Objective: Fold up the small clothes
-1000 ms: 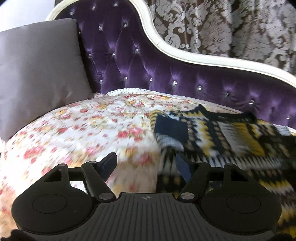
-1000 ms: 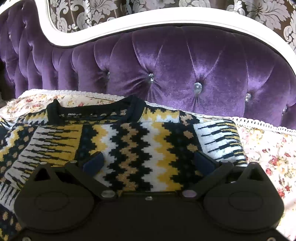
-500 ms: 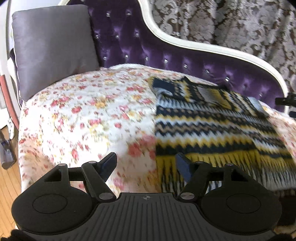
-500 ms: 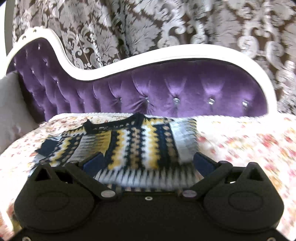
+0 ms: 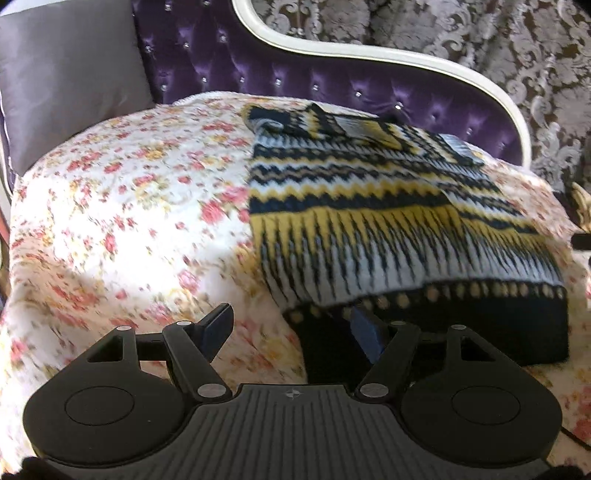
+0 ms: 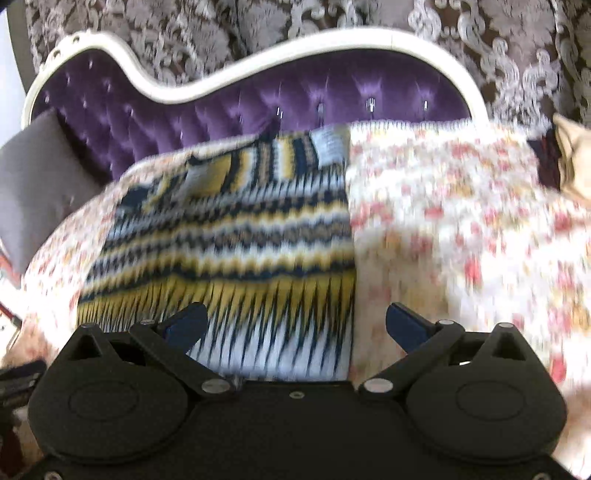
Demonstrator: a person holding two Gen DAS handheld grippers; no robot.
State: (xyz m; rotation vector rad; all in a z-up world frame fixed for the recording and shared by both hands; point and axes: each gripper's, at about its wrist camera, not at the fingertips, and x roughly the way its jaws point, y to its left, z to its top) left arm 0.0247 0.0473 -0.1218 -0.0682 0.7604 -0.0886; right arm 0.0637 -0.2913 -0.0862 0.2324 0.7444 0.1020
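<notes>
A knitted sweater (image 5: pixel 369 206) in black, yellow and white zigzag bands lies flat on a floral bedspread (image 5: pixel 122 206), its sleeves folded in and its black hem nearest me. My left gripper (image 5: pixel 293 332) is open and empty at the hem's near left corner. In the right wrist view the sweater (image 6: pixel 236 236) lies ahead and left. My right gripper (image 6: pixel 295 325) is open and empty above the sweater's lower right edge.
A purple tufted sofa back (image 5: pixel 332 81) with a white frame rises behind the sweater. A grey cushion (image 5: pixel 66 74) leans at the far left. A beige cushion (image 6: pixel 572 155) sits at the far right. Patterned curtains (image 6: pixel 258 29) hang behind.
Both grippers have pulled back from the collar end toward the hem, so the whole sweater now shows. Both stay open and empty.
</notes>
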